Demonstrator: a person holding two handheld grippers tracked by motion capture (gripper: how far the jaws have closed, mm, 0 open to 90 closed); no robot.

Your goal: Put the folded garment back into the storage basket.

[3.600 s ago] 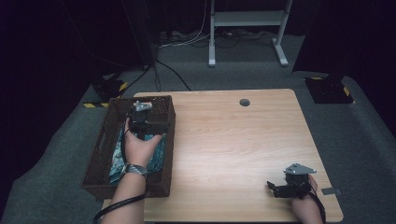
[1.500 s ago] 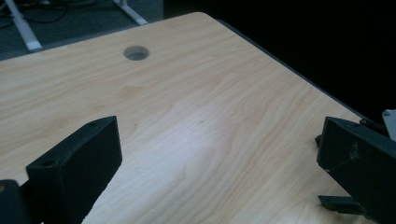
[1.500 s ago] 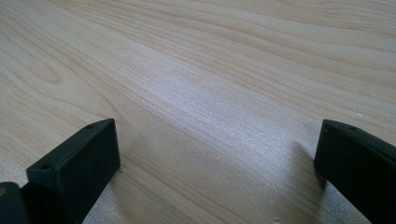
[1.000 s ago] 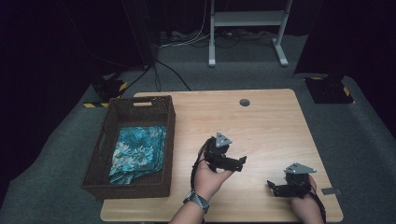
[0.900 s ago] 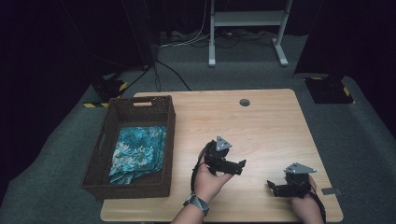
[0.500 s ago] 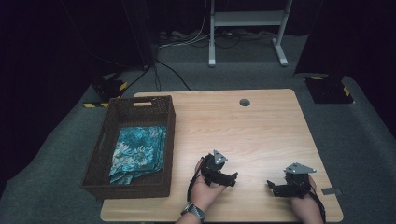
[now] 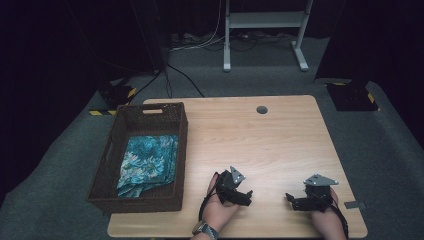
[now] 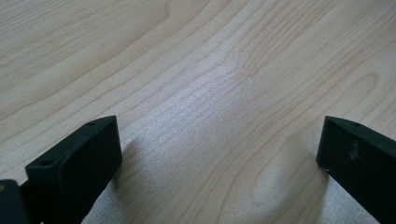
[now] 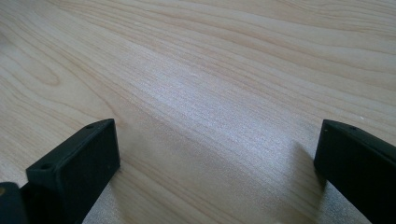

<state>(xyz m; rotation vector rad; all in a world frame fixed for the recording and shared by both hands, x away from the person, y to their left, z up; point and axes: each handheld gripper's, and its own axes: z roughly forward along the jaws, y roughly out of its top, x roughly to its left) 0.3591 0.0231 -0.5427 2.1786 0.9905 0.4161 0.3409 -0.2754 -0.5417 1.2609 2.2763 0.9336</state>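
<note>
Folded floral cloth [image 7: 148, 164] lies inside the wicker basket [image 7: 114, 150], well apart from both tools. Left tool [image 7: 245, 196] and right tool [image 7: 292, 200] rest released, empty, on the worktop [image 7: 270, 140].

High view: my table [image 7: 280, 135] is the one bright patch, lit evenly from overhead; room behind falls off to near black, floor a dim grey. Picture soft and slightly grainy, fine detail lost on my left tool [image 7: 235, 192] and right tool [image 7: 307, 200], which read as dark shapes with short shadows close beneath. Basket [image 7: 112, 165] interior dim, but the patterned cloth [image 7: 147, 162] stays legible. Left gripper view: wood grain sharp mid-frame, a pale sheen between the jaws, soft shadows spreading inward from each jaw; nearest jaw edges blurred. Right gripper view: same sheen, diagonal shading, far grain softening towards the top.
</note>
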